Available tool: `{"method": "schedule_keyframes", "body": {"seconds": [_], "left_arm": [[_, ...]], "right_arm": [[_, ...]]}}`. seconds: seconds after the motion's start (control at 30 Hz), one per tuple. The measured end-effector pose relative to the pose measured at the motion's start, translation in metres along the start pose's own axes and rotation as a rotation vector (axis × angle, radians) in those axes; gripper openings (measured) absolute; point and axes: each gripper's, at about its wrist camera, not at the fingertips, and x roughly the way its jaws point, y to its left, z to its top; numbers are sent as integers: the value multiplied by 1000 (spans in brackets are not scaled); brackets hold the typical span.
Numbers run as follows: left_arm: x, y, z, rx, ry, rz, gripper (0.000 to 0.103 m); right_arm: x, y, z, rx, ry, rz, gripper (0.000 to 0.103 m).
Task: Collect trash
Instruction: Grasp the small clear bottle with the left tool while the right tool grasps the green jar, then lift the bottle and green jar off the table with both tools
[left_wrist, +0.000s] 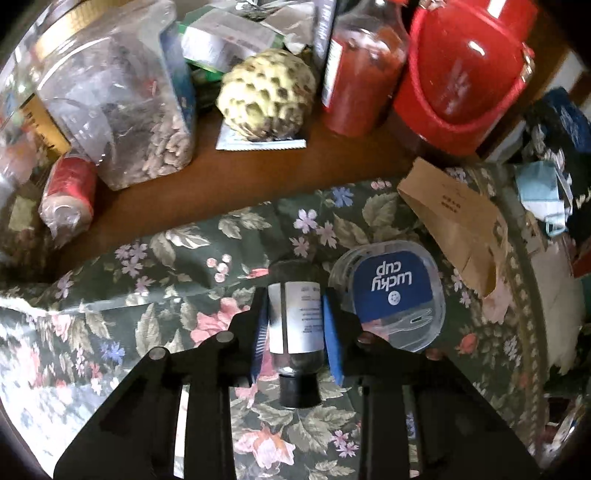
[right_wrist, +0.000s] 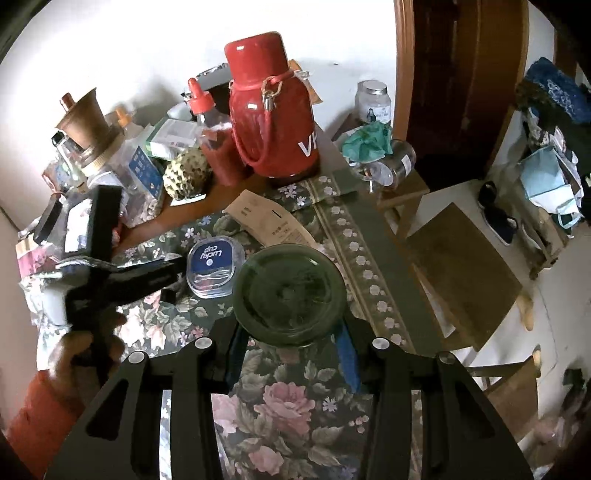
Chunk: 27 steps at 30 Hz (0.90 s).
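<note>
A small clear bottle with a white label and a black cap lies on the floral tablecloth. My left gripper is shut on it, a blue pad against each side. In the right wrist view the left gripper reaches in from the left, held by a hand. My right gripper is shut on a dark green round glass container, held above the cloth. A clear plastic "lucky cup" lid lies just right of the small bottle. A brown paper sleeve lies beyond it.
At the table's back stand a red thermos, a red sauce bottle, a custard apple and a clear jar of nuts. A wooden stool stands right of the table. Face masks hang further right.
</note>
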Motion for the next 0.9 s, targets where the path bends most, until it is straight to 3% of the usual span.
{"method": "schedule_keyframes", "body": {"seconds": [0.17, 0.33, 0.63, 0.9], "left_arm": [[-14, -2, -9, -26, 15, -13, 27], [-67, -2, -30, -50, -57, -45, 27], [-196, 0, -51, -123, -309, -54, 27], [-290, -24, -108, -227, -506, -26, 27]], "right_arm": [[-16, 1, -4, -20, -16, 19, 39], [-32, -2, -7, -44, -32, 55, 39], [-77, -2, -1, -137, -115, 151, 39], [-130, 5, 2, -304, -223, 256, 39]]}}
